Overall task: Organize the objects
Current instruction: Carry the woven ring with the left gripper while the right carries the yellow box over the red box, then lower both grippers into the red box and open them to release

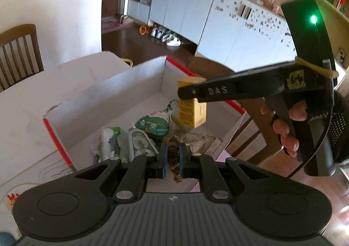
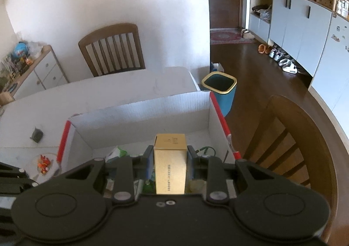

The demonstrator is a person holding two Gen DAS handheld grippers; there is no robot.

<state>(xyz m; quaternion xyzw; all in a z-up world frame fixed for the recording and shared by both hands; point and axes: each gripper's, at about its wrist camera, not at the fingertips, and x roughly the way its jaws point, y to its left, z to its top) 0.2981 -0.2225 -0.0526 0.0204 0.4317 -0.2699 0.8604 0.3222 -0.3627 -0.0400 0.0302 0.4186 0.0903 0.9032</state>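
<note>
Both grippers were over the open white cardboard box (image 2: 139,113) with red-taped edges, which sat on the white counter (image 2: 43,102) toward its right-hand edge. Left gripper (image 1: 173,158): jaws drawn close together and clamped on a small brown pine cone (image 1: 174,147), which hung between the blue pads above the near part of the box. Right gripper (image 2: 170,158): jaws clamped on the two sides of a yellow-gold carton (image 2: 170,165), held upright with printed text running down its front face. In the left wrist view the same gripper reached in from the right, a person's hand (image 1: 290,123) in a black fingerless glove around its grip, and the carton (image 1: 192,110) hung above the right half of the box interior, not touching the floor of the box. Inside the box, on its floor: a green patterned pouch (image 1: 152,126), a white-and-green crumpled packet (image 1: 113,143), a clear packaged item (image 1: 139,143) and a grey paper wrapper (image 1: 202,141), all crowded toward the near side. On the counter left of the box lay a small dark object (image 2: 36,134), and nearer the front-left corner a small plate with orange pieces (image 2: 43,164). A wooden chair (image 2: 113,49) stood at the counter's far edge, and a blue bin (image 2: 220,91) stood on the wooden floor just past its far-right corner.
</note>
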